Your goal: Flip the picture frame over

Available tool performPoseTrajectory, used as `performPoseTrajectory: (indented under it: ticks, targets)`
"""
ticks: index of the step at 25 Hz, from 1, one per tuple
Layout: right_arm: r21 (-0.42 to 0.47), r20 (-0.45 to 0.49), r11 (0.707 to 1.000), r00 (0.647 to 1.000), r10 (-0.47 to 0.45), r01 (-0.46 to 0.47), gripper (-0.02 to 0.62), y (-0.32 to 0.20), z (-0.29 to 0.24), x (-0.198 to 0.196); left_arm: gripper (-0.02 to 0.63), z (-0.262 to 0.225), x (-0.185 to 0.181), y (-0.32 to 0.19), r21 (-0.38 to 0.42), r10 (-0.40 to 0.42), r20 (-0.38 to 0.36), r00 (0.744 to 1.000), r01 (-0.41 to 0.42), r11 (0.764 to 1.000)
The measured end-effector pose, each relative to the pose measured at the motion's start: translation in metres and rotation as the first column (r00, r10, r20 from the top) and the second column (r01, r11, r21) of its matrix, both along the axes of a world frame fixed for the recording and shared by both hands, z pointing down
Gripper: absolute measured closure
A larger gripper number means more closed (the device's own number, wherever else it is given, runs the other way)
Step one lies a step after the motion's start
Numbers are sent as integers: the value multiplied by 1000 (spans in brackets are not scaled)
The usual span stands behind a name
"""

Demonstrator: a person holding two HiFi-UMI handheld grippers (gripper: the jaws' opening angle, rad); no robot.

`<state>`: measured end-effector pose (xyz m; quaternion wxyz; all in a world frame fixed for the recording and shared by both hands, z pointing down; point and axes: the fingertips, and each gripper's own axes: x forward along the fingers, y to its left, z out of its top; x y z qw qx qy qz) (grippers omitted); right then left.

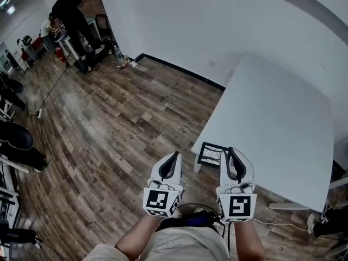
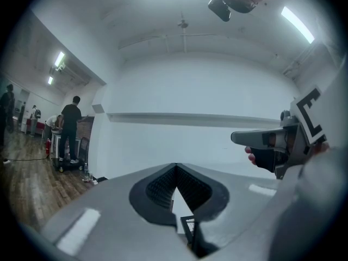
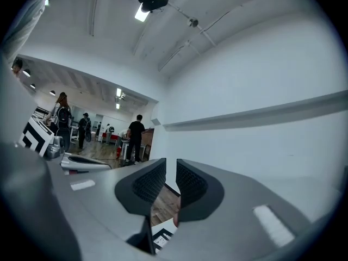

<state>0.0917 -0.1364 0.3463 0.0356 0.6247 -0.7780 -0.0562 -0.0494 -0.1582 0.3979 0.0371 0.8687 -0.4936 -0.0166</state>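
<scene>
The picture frame, black-bordered with a pale middle, lies flat on the near left corner of the white table. Both grippers are held level in the air in front of it and touch nothing. My left gripper has its pads together at the tip, with nothing in them. My right gripper overlaps the frame's right edge in the head view; its pads stand a narrow gap apart with nothing between. A corner of the frame shows below the right jaws, and another bit of the frame below the left jaws.
Wood floor spreads to the left of the table, with a white wall behind. People stand at desks far back left. Black equipment lines the left edge, and a cable lies on the floor by my feet.
</scene>
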Motion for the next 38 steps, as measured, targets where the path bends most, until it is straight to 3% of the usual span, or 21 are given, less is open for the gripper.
performPoseTrajectory:
  ticks: [7,18,38]
  targets:
    - [1,34,999,999,34,-35,568,8,-5,9,604,-20,-5,4,15,-9,0,1000,9,1000]
    - [-92,94,995,994,52,-43,569,8,16,18,604,-35,-6,10,34,-16,8,1000,16,999]
    - [-98,110,993,992,69,-58,571,3,17,23,604,-40,-9,11,48,-13,17,1000,12,999]
